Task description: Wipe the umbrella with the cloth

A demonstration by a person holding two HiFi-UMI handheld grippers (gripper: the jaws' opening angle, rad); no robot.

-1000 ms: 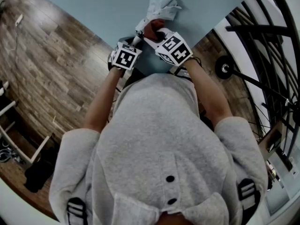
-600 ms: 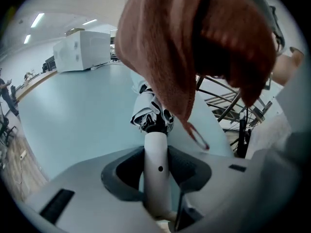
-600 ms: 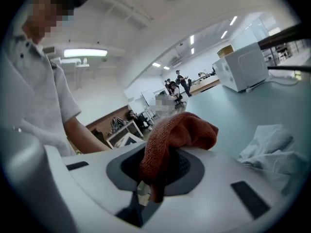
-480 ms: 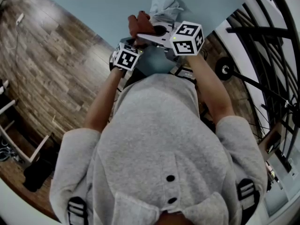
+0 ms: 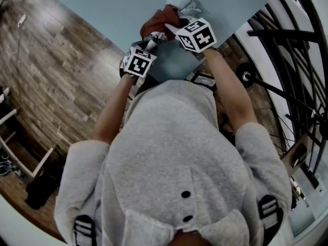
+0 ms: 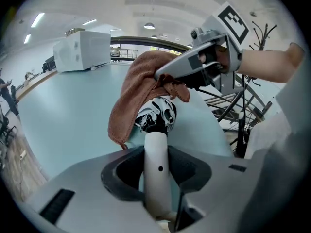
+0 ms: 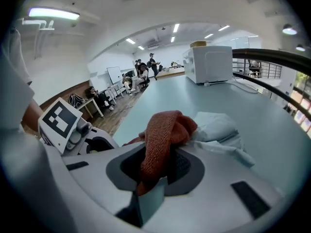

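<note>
Umbrella [image 6: 156,118], folded, black-and-white patterned, held over pale blue table [image 6: 63,110], white handle pinched by jaws of left gripper [image 6: 156,171]. Rust-brown cloth [image 6: 138,89] clamped by right gripper [image 7: 155,171], draped over umbrella's far end. Crumpled pale fabric [image 7: 218,130] seen just beyond.

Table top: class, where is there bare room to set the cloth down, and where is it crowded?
Bare: the table left of the umbrella, toward the wooden floor, and the stretch between the crumpled pale sheet and the white appliance. Crowded: the near edge, where umbrella, brown cloth and sheet cluster.
</note>
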